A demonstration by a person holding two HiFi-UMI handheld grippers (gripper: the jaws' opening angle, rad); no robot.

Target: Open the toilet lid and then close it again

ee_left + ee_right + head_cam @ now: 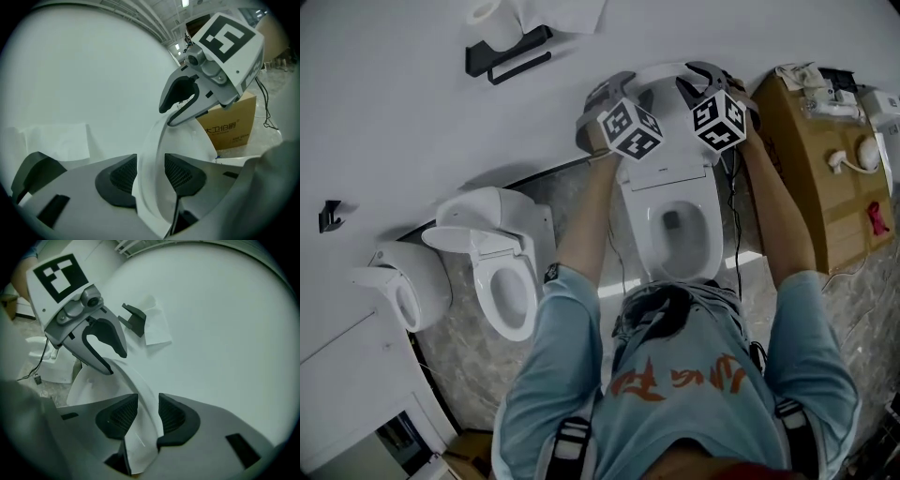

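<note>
The white toilet lid (670, 155) stands raised against the wall, above the open seat and bowl (680, 230). My left gripper (614, 84) is at the lid's upper left edge and my right gripper (705, 73) at its upper right edge. In the left gripper view the lid's rim (154, 154) passes between the left gripper's (150, 173) pads with a gap beside it, and the right gripper (168, 115) straddles the rim further along. In the right gripper view the rim (140, 385) lies between the right gripper's (148, 413) parted pads, and the left gripper (115, 363) is beyond.
A second toilet (502, 272) with its lid up stands to the left, with a wall-hung fixture (403, 286) beside it. A cardboard box (816, 159) with small items on it stands at the right. A black paper holder (511, 52) hangs on the wall.
</note>
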